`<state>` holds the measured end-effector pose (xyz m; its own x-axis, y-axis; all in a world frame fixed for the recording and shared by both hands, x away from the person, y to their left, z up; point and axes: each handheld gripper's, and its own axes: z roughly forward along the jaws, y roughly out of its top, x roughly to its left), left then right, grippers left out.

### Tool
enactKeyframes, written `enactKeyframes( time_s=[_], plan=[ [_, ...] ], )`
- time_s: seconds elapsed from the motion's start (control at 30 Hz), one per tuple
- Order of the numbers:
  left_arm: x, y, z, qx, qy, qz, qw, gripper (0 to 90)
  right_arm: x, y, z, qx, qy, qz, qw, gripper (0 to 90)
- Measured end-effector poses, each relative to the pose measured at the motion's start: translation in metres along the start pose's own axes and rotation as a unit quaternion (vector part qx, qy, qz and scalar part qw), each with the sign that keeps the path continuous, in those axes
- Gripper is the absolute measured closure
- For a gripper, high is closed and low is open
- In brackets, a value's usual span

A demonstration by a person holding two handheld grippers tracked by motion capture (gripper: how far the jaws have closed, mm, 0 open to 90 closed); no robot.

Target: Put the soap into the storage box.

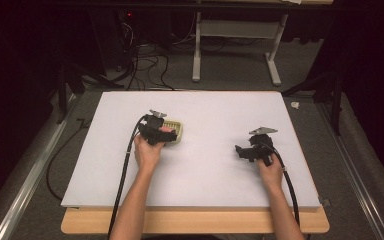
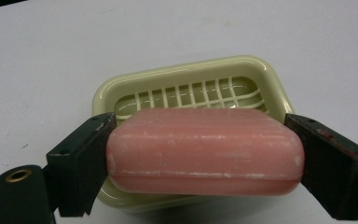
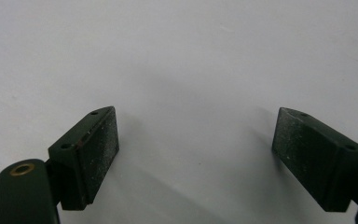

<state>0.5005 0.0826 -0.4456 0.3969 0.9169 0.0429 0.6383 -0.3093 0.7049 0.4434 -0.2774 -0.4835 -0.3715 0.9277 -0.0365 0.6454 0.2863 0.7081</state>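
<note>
At the left of the high view, a person's left hand holds the black two-jaw left gripper over the near edge of a pale yellow-green plastic soap dish with a slatted grid floor, which sits on the white rectangular tabletop left of centre and slightly toward the far side. A black cable trails from that gripper back along the forearm to the table's near edge. The left gripper view brings the grip close: the jaws are clamped on the two short ends of a pink, rounded rectangular bar of soap, its surface ridged lengthwise and streaked with whitish residue. The bar lies level between the pads, in front of and above the dish's near rim — whether its underside touches the dish cannot be told — while the grid floor shows bare behind it. Moving right across the high view, open white table separates the two tools. At the right, well apart from the dish, the person's right hand holds the black right gripper low over the table. The right gripper view shows its jaws spread wide with nothing between them — the worn, dusty pads frame bare white surface and their own soft shadow.
</note>
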Motion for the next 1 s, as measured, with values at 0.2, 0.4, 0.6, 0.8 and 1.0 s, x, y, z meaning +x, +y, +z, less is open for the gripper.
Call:
enactKeyframes(
  time_s=[0.2, 0.4, 0.6, 0.8, 1.0],
  plan=[
    [0.000, -0.001, 0.002, 0.005, 0.003, 0.003, 1.0000, 12.2, 0.000, 0.000, 0.000, 0.000, 0.000, 0.000, 1.0000, 15.1],
    [0.000, -0.001, 0.001, 0.004, 0.003, 0.005, 1.0000, 12.1, 0.000, 0.000, 0.000, 0.000, 0.000, 0.000, 1.0000, 15.1],
    [0.001, 0.000, -0.001, 0.001, 0.002, 0.004, 1.0000, 12.2, 0.000, 0.000, 0.000, 0.000, 0.000, 0.000, 1.0000, 15.1],
    [0.001, 0.001, -0.006, -0.004, -0.004, 0.006, 1.0000, 12.5, 0.000, 0.000, 0.000, 0.000, 0.000, 0.000, 1.0000, 15.1],
    [0.002, 0.001, -0.011, -0.010, -0.010, 0.007, 0.9999, 13.0, 0.000, 0.000, 0.000, 0.000, 0.000, 0.000, 1.0000, 15.1]
  ],
)
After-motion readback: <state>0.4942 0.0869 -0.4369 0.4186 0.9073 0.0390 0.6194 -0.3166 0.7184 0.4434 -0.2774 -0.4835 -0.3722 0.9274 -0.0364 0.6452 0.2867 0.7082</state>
